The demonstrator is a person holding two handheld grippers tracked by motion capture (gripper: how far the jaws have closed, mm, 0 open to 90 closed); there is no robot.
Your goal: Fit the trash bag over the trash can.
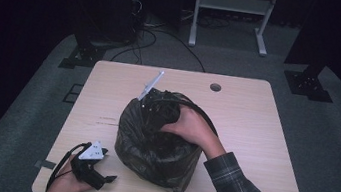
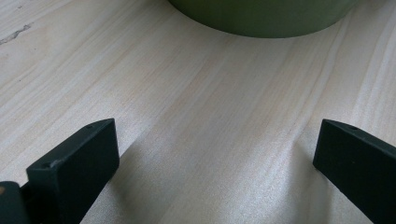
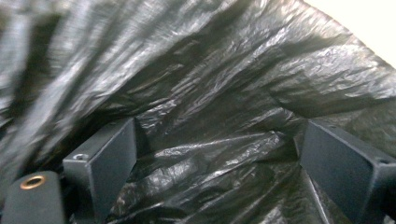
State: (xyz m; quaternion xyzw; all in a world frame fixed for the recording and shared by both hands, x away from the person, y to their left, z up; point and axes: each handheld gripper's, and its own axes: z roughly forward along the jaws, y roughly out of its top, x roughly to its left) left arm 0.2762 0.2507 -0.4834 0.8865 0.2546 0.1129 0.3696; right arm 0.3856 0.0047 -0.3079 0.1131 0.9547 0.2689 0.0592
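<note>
We work the black liner bag (image 1: 159, 142) into its green bin, mid-table (image 1: 256, 118).
Our right gripper (image 3: 217, 149) is down inside the bag with jaws spread, apparently pinching nothing; next it must press plastic outward. The left gripper (image 2: 215, 154) rests spread on wood. We read no writing.

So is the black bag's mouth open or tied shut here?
Open. The black bag gapes at the top, the right hand reaches inside, and the right gripper's jaws stand apart among its folds.
</note>
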